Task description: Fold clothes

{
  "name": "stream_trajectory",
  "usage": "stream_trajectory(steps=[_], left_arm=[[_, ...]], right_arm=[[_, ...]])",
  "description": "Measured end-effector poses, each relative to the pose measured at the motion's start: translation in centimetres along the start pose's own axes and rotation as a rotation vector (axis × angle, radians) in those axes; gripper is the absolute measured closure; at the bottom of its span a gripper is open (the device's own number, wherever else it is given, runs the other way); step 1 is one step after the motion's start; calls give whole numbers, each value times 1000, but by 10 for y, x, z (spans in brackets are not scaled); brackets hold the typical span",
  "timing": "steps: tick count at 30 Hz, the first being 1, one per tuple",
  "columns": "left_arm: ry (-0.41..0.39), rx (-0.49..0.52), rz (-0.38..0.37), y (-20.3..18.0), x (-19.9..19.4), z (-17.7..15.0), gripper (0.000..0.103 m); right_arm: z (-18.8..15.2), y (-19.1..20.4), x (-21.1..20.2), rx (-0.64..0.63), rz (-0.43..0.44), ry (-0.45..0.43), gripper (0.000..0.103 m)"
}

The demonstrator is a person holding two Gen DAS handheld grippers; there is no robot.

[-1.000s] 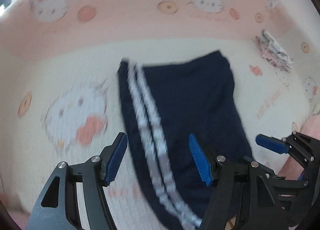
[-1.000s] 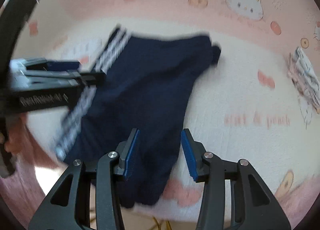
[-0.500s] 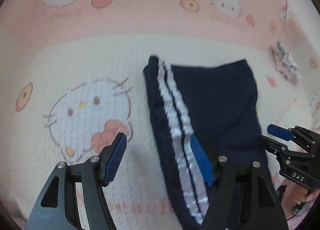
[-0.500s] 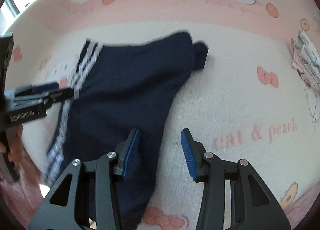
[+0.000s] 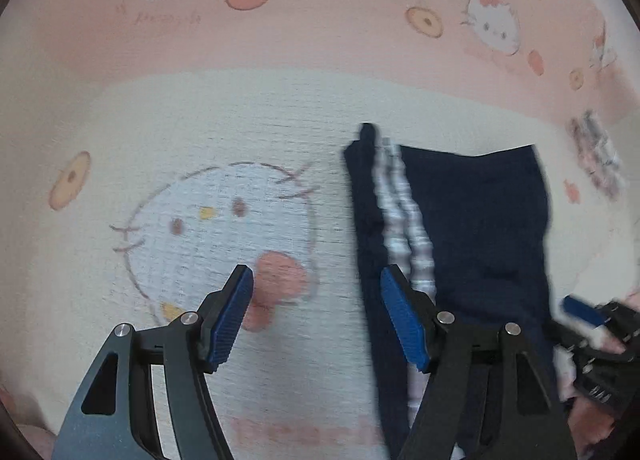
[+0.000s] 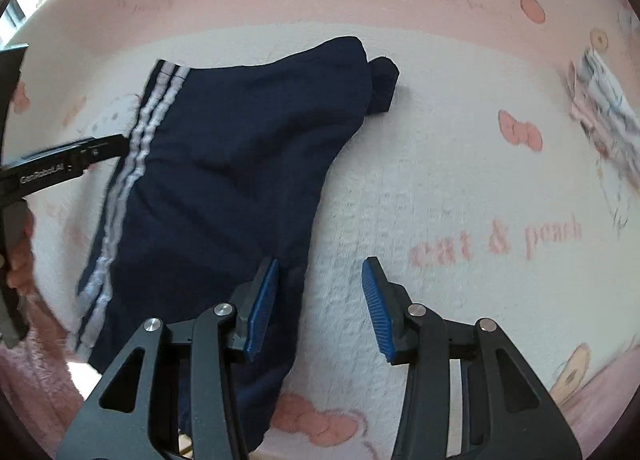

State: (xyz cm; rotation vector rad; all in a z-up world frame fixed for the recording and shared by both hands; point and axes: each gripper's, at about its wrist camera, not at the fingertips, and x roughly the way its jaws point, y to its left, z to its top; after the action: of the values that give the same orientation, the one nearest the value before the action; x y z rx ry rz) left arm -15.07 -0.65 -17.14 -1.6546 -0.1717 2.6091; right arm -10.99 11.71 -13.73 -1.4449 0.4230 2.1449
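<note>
The left tongs [image 5: 316,316] stand spread wide with nothing between the pads, poised over the striped side of the navy shorts [image 6: 224,187], one blue pad above the white stripes [image 5: 404,219]. The right tongs [image 6: 318,308] are spread more narrowly, also holding nothing, straddling the opposite plain edge of the garment. The shorts lie fairly flat on a cartoon-cat blanket [image 6: 460,187], with a small dark flap [image 6: 384,83] sticking out at the far corner. Another crumpled printed cloth [image 6: 604,99] lies well apart at the right. This looks like the approach before a fold: both tongs lining up on the near edges. Next, each would need to drop onto its edge, pinch the fabric, then lift together and carry it over.
</note>
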Motion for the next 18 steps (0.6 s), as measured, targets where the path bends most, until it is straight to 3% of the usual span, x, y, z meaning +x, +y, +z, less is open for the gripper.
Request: stream_trajectory(steps=[2,6,9,11,13,16,18], left_arm=[[40,16,-52,-14,-5,-9,34],[175,-73,-138,-28,-10,-44,34],[192,-17,-77,-31,-21,-53,34],[196,65,28,-37,-23,-59,34],[198,75,112,-32,-26,-65,34],[215,-46,41,-16,-36,-72,34],[213,-62,-5,-19,-45,-79,34]], right_arm=[[-5,4,-6,-10,19,-15,60],[-11,19,-13,-50,53,-29,60],[-17,26,-8,-79,26,5,60],[-26,30,-1,-101,-24,52,60],[-36,27,-1,-98,-38,75,60],[-44,18,-10,-58,-9,80,60],[-45,18,-15,-44,17,71,60]])
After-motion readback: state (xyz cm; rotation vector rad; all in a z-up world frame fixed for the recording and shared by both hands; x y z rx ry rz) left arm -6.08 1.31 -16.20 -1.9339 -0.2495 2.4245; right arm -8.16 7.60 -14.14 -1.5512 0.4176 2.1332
